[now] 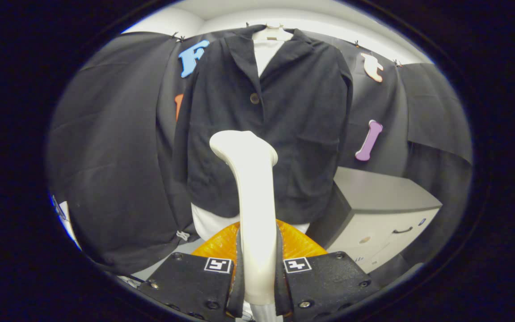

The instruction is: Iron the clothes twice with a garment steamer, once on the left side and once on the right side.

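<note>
A black jacket (280, 116) hangs on a white hanger over a white shirt (267, 51), straight ahead beyond the fingers. A cream-white garment steamer (253, 197) rises from between the fingers, its head (239, 145) in front of the jacket's lower middle; whether it touches the cloth I cannot tell. My gripper (257, 273) is shut on the steamer's handle, both fingers (238, 268) pressing its sides. The white shirt's hem (208, 226) shows below the jacket.
A grey cabinet (387, 210) with drawers stands to the right of the jacket, just below its hem level. Black cloth (114, 156) covers the wall behind and to the left. An orange ribbed part (221, 243) lies just behind the fingers.
</note>
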